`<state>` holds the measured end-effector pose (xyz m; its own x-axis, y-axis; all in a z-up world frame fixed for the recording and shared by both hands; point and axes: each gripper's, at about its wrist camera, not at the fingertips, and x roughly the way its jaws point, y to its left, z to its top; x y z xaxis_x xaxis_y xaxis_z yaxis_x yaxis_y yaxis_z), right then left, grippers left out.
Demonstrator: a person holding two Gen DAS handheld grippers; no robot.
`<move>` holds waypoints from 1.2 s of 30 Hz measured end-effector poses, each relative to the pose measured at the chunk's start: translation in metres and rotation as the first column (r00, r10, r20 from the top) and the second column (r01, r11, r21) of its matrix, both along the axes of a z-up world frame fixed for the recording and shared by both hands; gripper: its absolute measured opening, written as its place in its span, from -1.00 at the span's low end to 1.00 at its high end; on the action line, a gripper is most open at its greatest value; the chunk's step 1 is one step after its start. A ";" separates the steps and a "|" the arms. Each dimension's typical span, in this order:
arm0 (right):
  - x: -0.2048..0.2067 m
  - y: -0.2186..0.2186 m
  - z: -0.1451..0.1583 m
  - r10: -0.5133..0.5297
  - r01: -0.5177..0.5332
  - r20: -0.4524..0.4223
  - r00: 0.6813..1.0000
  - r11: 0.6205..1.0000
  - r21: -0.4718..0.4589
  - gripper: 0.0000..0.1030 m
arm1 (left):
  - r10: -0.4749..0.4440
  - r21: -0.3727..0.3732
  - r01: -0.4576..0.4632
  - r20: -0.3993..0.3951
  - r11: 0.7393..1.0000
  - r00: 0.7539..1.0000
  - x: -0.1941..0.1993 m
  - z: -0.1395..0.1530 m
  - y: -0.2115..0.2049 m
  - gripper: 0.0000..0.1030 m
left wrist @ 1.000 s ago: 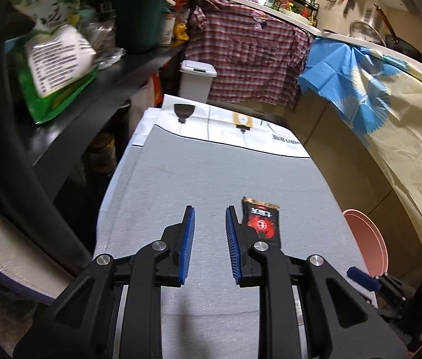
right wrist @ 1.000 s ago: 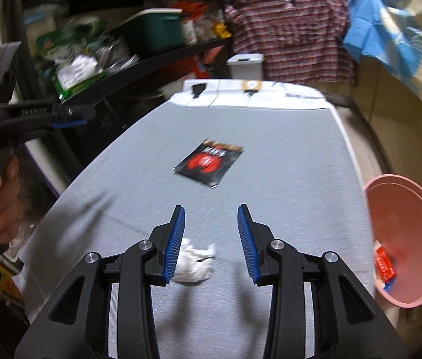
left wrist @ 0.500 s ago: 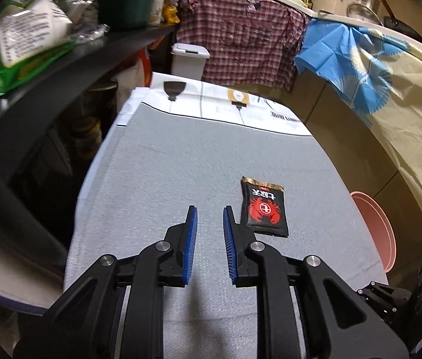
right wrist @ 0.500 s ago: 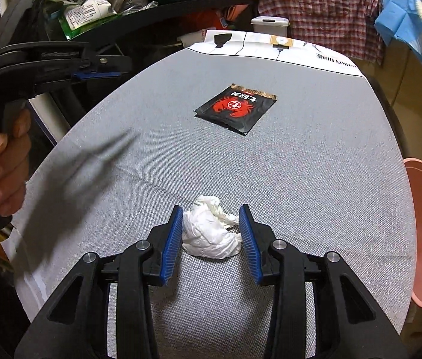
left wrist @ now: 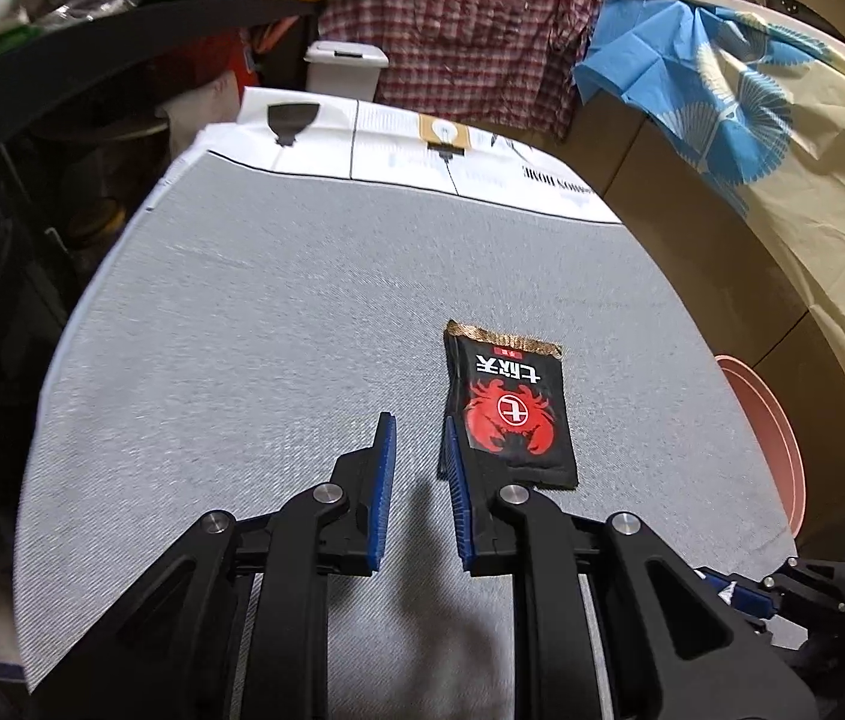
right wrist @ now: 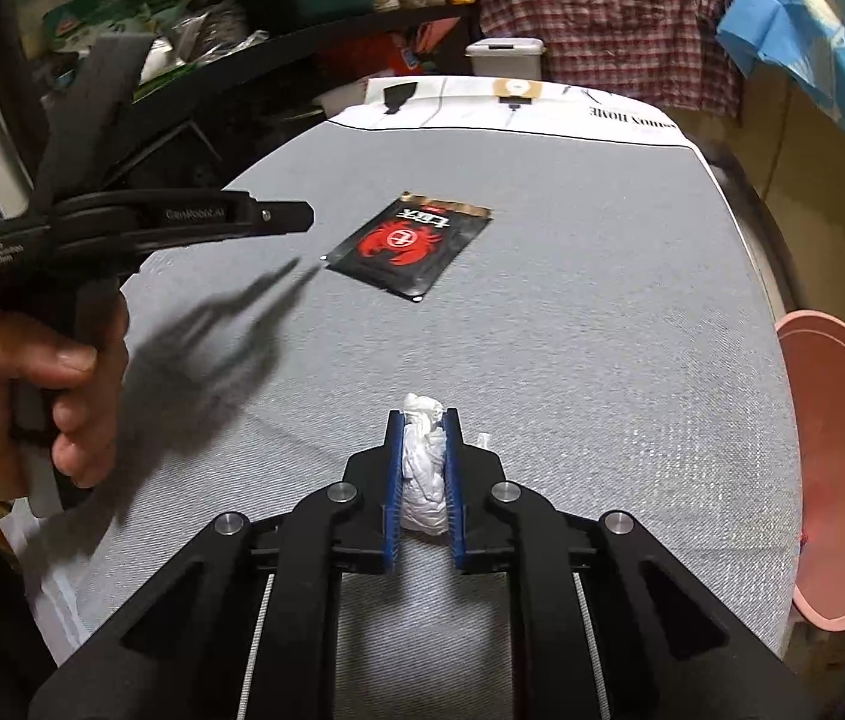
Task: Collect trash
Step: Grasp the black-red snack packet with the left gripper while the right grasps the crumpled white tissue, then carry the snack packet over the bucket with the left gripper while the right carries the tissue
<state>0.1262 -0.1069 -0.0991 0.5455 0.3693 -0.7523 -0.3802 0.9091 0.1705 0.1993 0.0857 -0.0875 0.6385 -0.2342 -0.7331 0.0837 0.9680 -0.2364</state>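
Observation:
A crumpled white tissue (right wrist: 422, 474) lies on the grey table cover (right wrist: 572, 360) near the front edge. My right gripper (right wrist: 424, 415) has its jaws closing on it, and both blue pads press its sides. A black snack packet (left wrist: 512, 414) with a red crab print lies flat mid-table, also seen in the right wrist view as the packet (right wrist: 407, 243). My left gripper (left wrist: 418, 420) hovers low just left of the packet, its jaws a narrow gap apart with nothing between them. Its right finger sits at the packet's left edge.
A pink bin (right wrist: 842, 450) stands off the table's right side, below its edge. A person's hand (right wrist: 32, 390) holds the left gripper's handle. Cluttered dark shelves (right wrist: 212, 30) run along the left. A white lidded bin (left wrist: 344, 66) and hanging cloths stand beyond the far end.
The right jaws have come down around the tissue and closed on it. The left gripper has sunk toward the table and nearer the black packet, its gap slightly narrower.

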 end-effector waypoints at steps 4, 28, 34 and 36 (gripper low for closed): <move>0.004 -0.002 -0.003 -0.002 0.002 -0.008 1.000 1.000 0.004 -0.75 | -0.007 -0.004 0.007 -0.023 1.000 1.000 0.010 -0.009 -0.004 -0.67; 0.007 -0.016 0.008 -0.038 0.037 0.040 0.998 0.999 0.015 -0.75 | -0.065 0.024 0.065 0.032 0.998 0.997 0.003 0.011 -0.023 -1.00; 0.004 -0.022 0.017 -0.050 0.050 0.072 0.996 0.999 0.005 -0.76 | -0.064 0.050 0.061 0.060 0.997 0.996 -0.009 0.024 -0.026 -1.00; 0.001 -0.024 0.022 -0.054 0.054 0.087 0.995 0.999 0.004 -0.76 | -0.067 0.064 0.063 0.070 0.996 0.995 -0.014 0.028 -0.027 -1.00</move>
<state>0.1275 -0.1304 -0.0775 0.6281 0.3388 -0.7005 -0.3438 0.9284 0.1409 0.1851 0.0586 -0.0598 0.6749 -0.2327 -0.7003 0.1614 0.9726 -0.1676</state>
